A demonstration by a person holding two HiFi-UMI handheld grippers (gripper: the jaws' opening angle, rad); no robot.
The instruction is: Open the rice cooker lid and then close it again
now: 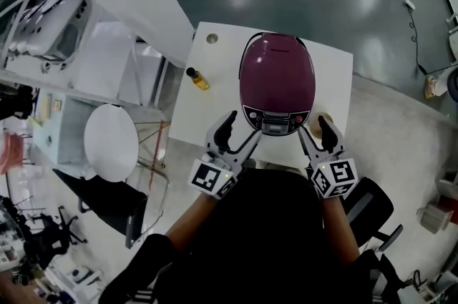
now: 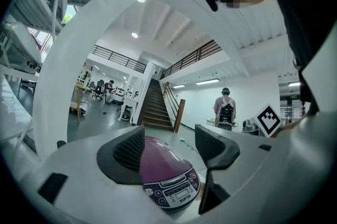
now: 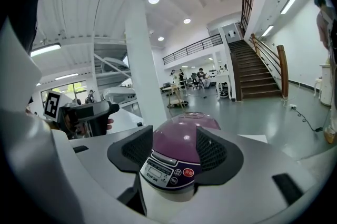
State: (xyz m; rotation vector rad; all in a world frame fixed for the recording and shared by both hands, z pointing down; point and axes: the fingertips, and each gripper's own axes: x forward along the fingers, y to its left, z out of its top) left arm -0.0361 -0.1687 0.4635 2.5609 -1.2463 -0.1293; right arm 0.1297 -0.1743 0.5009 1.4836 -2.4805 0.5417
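Note:
A purple rice cooker [image 1: 277, 81] stands on the white table [image 1: 215, 99], lid down, its control panel facing me. My left gripper [image 1: 238, 134] hovers open at the cooker's front left, a short way off it. At the front right corner my right gripper [image 1: 315, 132] is open too, also apart from the cooker. In the left gripper view the cooker [image 2: 167, 178] shows below and between the spread jaws of the left gripper [image 2: 169, 152]. The right gripper view frames the cooker's [image 3: 185, 136] front panel between the wide jaws of the right gripper [image 3: 176, 155]. Neither holds anything.
A small bottle of yellow liquid [image 1: 197, 78] stands left of the cooker, and a cable hole [image 1: 212, 38] sits at the table's far left corner. A beige round object [image 1: 323, 120] lies by the right gripper. A white round stool [image 1: 111, 141] stands left of the table.

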